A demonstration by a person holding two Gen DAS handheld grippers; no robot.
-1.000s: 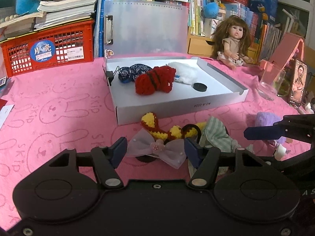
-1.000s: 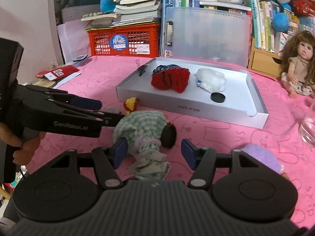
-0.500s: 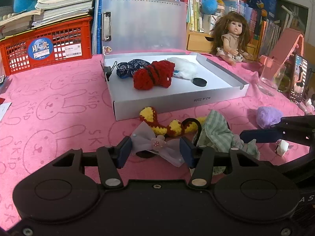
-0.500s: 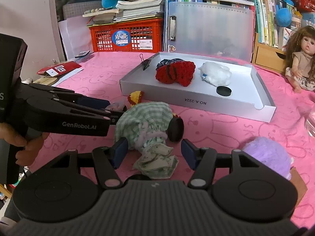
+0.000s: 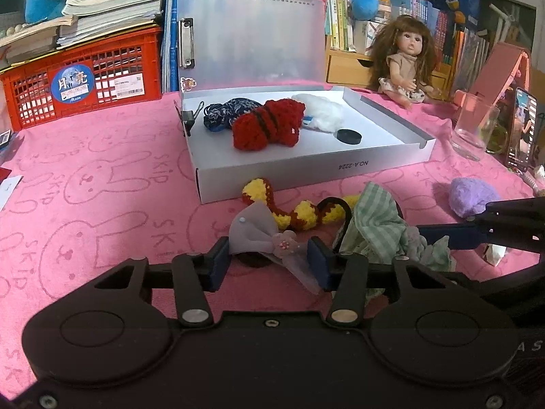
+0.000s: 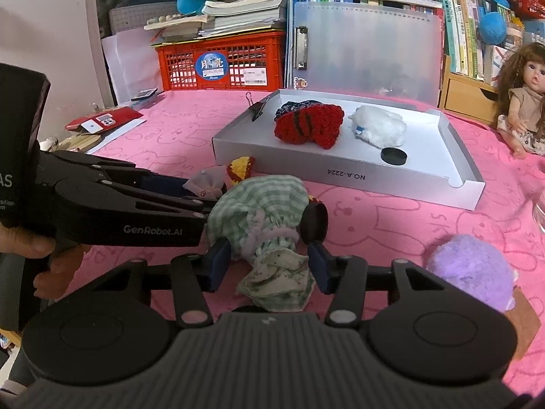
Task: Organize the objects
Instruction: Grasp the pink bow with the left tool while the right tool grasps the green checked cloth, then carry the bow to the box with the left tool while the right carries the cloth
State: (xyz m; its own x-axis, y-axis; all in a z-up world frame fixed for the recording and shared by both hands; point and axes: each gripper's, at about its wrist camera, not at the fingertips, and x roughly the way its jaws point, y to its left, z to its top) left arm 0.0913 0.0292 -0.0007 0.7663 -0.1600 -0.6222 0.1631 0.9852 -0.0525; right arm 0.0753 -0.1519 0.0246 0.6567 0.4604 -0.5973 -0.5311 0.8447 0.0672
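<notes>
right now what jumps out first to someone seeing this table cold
The open white cardboard box at the middle of the pink bunny-print cloth, with a red crocheted piece inside it. In front, the left gripper has been closing around a grey organza bow, the right gripper around a green checked fabric pouch.

— I look at the objects now. What lies outside the tray?

— I see a pale mauve bow [image 5: 260,235] with a small flower at its knot, flat on the pink cloth. Just behind it lies a yellow and red crochet piece [image 5: 293,213]. Beside them sits a crumpled green striped cloth [image 6: 262,218], and a purple fluffy ball [image 6: 471,272] lies well apart.

— And inside?

— In the white tray [image 5: 306,173] I see a red knitted piece [image 5: 267,124], a dark blue fabric piece [image 5: 226,112], a white fluffy piece [image 5: 322,110] and a black disc [image 5: 349,136].
</notes>
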